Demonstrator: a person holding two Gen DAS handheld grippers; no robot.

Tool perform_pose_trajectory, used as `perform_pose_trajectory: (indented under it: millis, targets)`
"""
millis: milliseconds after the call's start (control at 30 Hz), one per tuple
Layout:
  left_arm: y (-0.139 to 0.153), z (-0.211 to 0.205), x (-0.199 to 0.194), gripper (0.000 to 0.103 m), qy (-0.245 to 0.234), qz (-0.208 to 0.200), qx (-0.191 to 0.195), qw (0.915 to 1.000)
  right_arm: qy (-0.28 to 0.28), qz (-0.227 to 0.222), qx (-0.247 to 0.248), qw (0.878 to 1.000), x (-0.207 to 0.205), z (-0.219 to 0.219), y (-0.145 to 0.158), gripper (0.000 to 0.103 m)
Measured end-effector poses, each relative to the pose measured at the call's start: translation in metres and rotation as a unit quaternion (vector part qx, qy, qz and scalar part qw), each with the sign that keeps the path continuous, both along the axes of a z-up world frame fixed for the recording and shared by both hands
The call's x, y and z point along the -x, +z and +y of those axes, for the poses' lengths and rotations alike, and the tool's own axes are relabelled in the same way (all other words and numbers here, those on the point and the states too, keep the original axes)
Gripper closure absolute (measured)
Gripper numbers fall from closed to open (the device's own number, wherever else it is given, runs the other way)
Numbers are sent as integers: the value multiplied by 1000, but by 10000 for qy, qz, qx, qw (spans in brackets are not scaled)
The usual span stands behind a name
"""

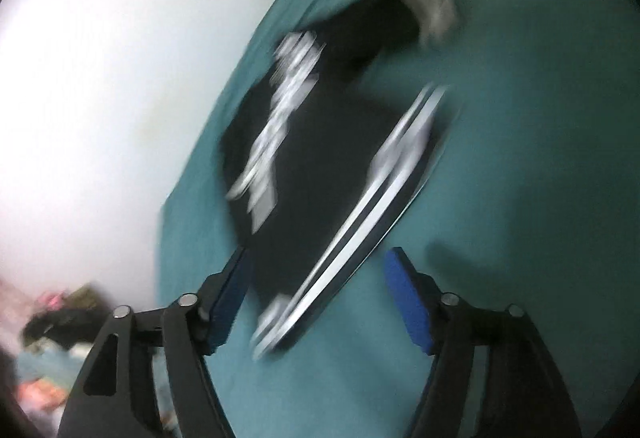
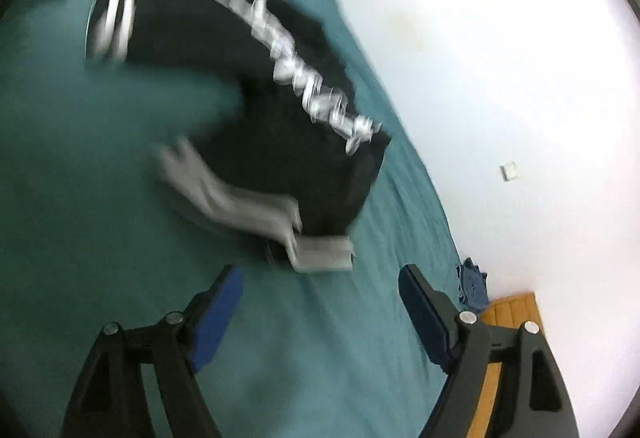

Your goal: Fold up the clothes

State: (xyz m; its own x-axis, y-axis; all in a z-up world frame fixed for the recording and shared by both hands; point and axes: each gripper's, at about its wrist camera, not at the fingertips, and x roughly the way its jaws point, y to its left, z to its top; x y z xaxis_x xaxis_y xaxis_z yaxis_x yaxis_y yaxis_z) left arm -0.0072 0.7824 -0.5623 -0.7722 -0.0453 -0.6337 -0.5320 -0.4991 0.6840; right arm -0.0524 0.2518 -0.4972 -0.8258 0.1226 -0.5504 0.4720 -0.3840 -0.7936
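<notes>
With both my left jaws [image 1: 316, 294] and right jaws [image 2: 320, 302] wide and empty, the black white-striped garment [image 1: 320, 165] lies half-folded on the teal bed sheet [image 1: 500, 197]; I should square its edges before regripping.

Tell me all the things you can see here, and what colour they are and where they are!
garment: one, black with white lettering and white stripes, lying on the sheet; blurred, so its exact kind is unclear
sheet: one, teal, spread under the garment
wall: white, beside the sheet
small square: one, white, on the wall
crumpled cloth: one, blue, at the sheet's edge by the wall
wooden piece: one, orange-brown, below the blue cloth
pile of clothes: one heap, dark, pink and pale, lower left of the left view, off the sheet
left tongs: one, black with blue pads, open, nothing between them
right tongs: one, black with blue pads, open, nothing between them
</notes>
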Motion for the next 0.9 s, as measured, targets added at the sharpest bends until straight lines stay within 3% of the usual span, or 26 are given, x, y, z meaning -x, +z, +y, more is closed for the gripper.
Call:
perform_pose_trajectory:
  millis: [33, 67, 133, 200, 333, 367, 400, 433, 467, 500, 533, 633, 700, 767, 900]
  targets:
    - [-4, 36, -15, 26, -209, -56, -120, 9997, 138, -8, -177, 9997, 7, 14, -11, 25]
    - [-10, 83, -4, 25, -392, -122, -141, 9991, 314, 47, -340, 9989, 16, 27, -22, 25]
    - [3, 139, -20, 25, -470, -52, -92, 9988, 581, 110, -436, 9973, 42, 48, -38, 25]
    - [-20, 192, 30, 25, -346, -159, 19, 9993, 793, 120, -379, 9961, 66, 59, -48, 25]
    - [-16, 226, 69, 25, 79, -457, -148, 9988, 1238, 260, -137, 9919, 106, 67, -58, 25]
    - [-14, 234, 79, 34, 185, -531, -190, 9982, 1328, 372, -103, 9904, 114, 65, -59, 24]
    - [-15, 240, 88, 51, 295, -621, -206, 9974, 1419, 483, -70, 9887, 122, 63, -61, 24]
    - [-19, 238, 97, 97, 412, -752, -156, 9962, 1501, 573, -29, 9870, 131, 61, -62, 29]
    - [-23, 237, 106, 98, 529, -883, -105, 9946, 1474, 354, 110, 9884, 141, 60, -62, 42]
    - [-26, 236, 112, 98, 610, -957, -67, 9935, 1439, 135, 240, 9892, 150, 59, -61, 87]
    - [-25, 233, 110, 98, 600, -882, -52, 9943, 1292, -81, 258, 9913, 158, 58, -63, 99]
    - [-12, 227, 81, 99, 657, -638, -5, 9958, 969, -535, 769, 9909, 163, 63, -51, 100]
    - [-8, 224, 66, 99, 668, -476, 21, 9966, 919, -603, 996, 9889, 140, 65, -37, 100]
    - [10, 228, 26, 99, 636, -368, 39, 9973, 866, -676, 1222, 9864, 117, 66, -23, 100]
    - [22, 229, -22, 99, 545, -298, 165, 9979, 479, -1349, 1584, 9769, 76, 61, -1, 100]
